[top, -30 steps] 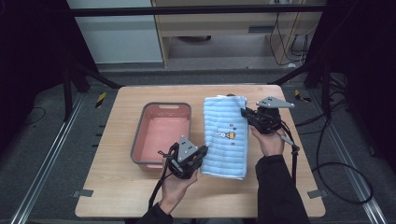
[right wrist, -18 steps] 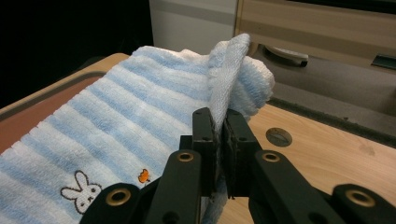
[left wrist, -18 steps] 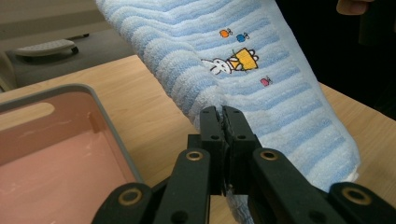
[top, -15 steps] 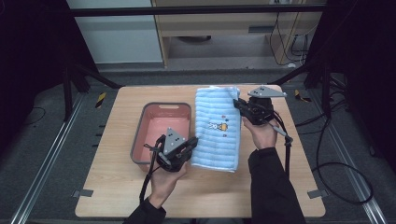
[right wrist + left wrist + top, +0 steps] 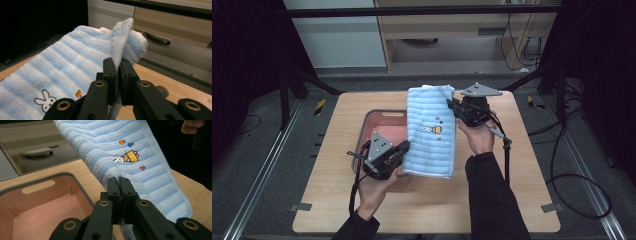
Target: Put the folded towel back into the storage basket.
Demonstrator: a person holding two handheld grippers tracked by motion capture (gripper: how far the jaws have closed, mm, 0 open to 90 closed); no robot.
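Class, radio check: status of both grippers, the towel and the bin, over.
Left gripper shut on towel edge; right gripper shut on far end. Towel held up, stretched, partly over pink bin. Bin empty, nothing in the way.

The towel (image 5: 430, 131) is soft looped terry cloth; the pink bin (image 5: 37, 205) is smooth, slightly glossy plastic; the table (image 5: 337, 125) is matt light wood
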